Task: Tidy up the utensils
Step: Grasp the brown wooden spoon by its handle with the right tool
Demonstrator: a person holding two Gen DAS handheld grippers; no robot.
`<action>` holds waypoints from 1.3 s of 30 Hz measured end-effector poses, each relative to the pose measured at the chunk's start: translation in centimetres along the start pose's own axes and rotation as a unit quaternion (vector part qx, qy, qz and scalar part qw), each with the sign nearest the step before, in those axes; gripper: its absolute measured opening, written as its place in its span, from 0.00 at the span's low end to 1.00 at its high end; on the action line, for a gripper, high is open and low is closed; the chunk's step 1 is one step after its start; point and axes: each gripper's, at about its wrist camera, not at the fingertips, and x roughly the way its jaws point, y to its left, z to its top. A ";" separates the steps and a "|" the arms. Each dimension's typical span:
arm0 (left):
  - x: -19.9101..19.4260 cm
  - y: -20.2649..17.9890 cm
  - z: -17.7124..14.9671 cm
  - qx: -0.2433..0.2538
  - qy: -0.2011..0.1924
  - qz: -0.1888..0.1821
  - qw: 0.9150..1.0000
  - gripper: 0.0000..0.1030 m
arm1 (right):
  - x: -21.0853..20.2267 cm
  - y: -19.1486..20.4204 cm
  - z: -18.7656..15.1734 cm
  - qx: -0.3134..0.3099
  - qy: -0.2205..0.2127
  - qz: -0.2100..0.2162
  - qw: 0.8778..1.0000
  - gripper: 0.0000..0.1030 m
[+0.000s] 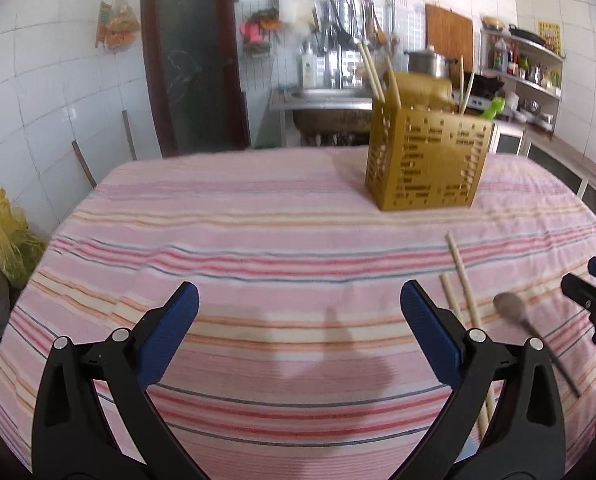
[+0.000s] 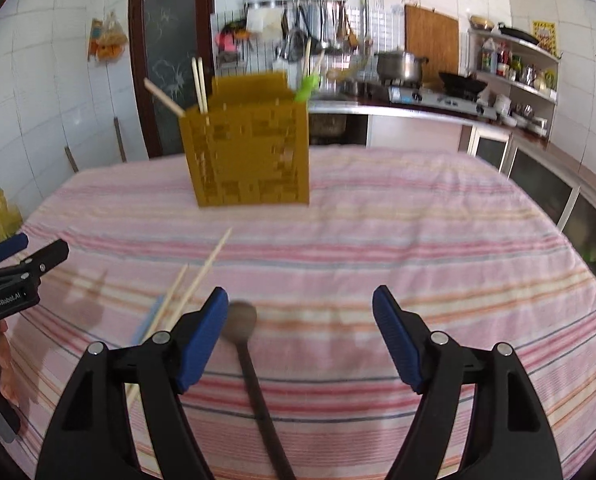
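On the striped tablecloth [image 2: 378,216], the wooden spoon [image 2: 246,344] and loose chopsticks [image 2: 202,276] lie short of the yellow holder [image 2: 250,156], likely awaiting sorting, while left gripper [image 1: 298,324] and right gripper [image 2: 300,320] hover wide-jawed, gripping nothing

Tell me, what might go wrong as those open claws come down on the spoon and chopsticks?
The wooden spoon lies right beside the loose chopsticks, so the right gripper might nudge or catch the wrong piece. The left gripper is close by, so they could bump. The yellow holder already looks crowded.
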 end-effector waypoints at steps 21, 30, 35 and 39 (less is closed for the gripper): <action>3.3 -0.5 -1.2 -0.006 0.069 -0.015 0.997 0.95 | 5.3 3.7 0.3 -0.049 0.112 0.030 0.992 0.51; 2.8 -1.6 -1.1 0.010 0.067 -0.018 0.998 0.95 | 5.1 3.6 0.6 -0.048 0.111 0.041 0.992 0.35; 2.4 -2.3 -1.0 0.014 0.068 -0.029 0.997 0.95 | 4.7 1.5 0.8 -0.035 0.109 0.011 0.993 0.35; 2.3 -2.8 -1.0 0.007 0.076 -0.044 0.996 0.95 | 4.8 -0.9 0.7 -0.007 0.110 -0.008 0.994 0.35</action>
